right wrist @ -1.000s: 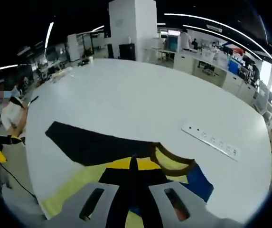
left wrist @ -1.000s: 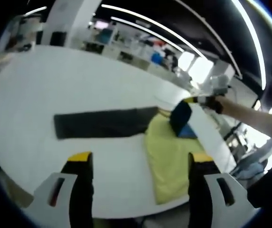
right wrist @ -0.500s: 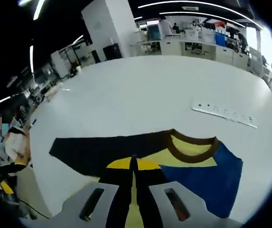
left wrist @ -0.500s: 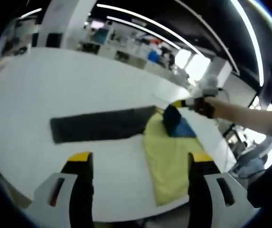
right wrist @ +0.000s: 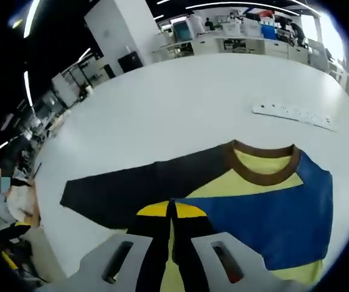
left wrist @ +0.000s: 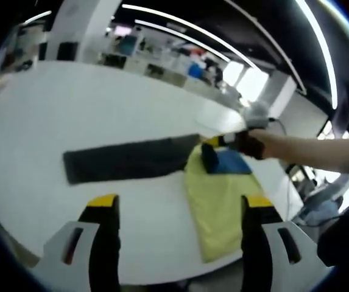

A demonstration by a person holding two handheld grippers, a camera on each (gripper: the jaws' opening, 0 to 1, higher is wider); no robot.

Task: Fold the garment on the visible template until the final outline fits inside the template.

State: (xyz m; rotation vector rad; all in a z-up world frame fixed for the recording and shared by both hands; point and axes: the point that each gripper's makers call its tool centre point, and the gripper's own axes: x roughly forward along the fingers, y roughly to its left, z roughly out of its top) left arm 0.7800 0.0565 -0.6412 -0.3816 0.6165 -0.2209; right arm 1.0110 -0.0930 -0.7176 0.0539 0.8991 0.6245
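Note:
A yellow shirt [left wrist: 220,207] lies flat on the white table [left wrist: 70,109], its dark grey sleeve [left wrist: 125,163] stretched out to the left. In the left gripper view my left gripper [left wrist: 180,204] hovers open over the table's near edge, holding nothing. A hand brings my right gripper [left wrist: 223,141] in from the right, and the blue sleeve [left wrist: 230,163] hangs folded beneath it over the shirt's body. In the right gripper view my right gripper [right wrist: 171,210] is shut on the blue sleeve [right wrist: 271,219]. Beyond it show the brown collar [right wrist: 262,175] and the dark sleeve [right wrist: 131,188].
A white power strip [right wrist: 293,114] lies on the table [right wrist: 180,103] beyond the collar. The table's rounded edge runs close under my left gripper. A person [right wrist: 10,198] sits off the table's left side. Desks and a white pillar [right wrist: 116,30] stand far behind.
My right gripper has carried the blue sleeve leftward and lower over the yellow body, so more of the blue now lies folded across it. My left gripper has stayed put.

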